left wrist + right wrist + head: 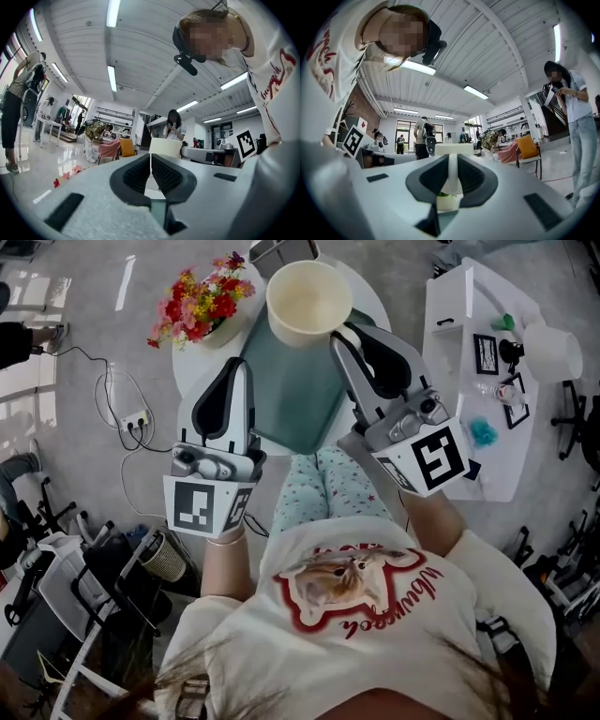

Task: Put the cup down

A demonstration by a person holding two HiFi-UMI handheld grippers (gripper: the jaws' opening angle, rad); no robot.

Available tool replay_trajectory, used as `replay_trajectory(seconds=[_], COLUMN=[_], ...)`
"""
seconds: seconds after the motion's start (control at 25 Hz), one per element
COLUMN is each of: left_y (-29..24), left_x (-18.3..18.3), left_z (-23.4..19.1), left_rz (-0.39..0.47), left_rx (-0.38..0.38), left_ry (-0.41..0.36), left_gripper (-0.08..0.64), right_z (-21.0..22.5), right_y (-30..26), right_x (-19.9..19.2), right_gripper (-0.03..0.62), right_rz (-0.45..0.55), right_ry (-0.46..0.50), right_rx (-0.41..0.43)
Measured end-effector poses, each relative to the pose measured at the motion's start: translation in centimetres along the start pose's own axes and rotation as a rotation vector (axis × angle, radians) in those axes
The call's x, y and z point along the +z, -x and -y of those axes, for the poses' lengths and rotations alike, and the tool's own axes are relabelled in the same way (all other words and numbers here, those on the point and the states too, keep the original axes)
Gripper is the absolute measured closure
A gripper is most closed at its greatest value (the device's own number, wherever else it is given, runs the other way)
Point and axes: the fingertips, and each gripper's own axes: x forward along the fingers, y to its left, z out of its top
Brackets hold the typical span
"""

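While the cup is gripped, left gripper [242,367]: jaws pressed together, nothing between them; held over the tray's left edge.
Right gripper [342,334]: jaws pinched on the cup's wall at the rim, one jaw inside, one outside.
Cup [309,301]: cream, upright, mouth up; held in the air over the tray's far edge.
Tray [300,399]: teal, rectangular, laid from the middle of the table to its near edge.
Table [192,371]: white, round.
Flowers [202,301]: red and yellow bunch at the table's far left edge.
Side table [450,381]: white, well apart on the right, small items on it.
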Motion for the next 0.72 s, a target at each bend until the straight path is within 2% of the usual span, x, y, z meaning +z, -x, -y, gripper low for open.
replay_trajectory(seconds=[0.72], left_y=[1.5], left_x=[-3.7], left_z=[-0.4], left_rz=[-0.048], left_rx=[0.033], left_ry=[0.020], left_gripper=[0.538], right_z=[0.3], right_y=[-0.2], right_x=[-5.8], right_gripper=[0.557], right_rz=[-0.049], right_ry=[-0.020], right_rx=[-0.001])
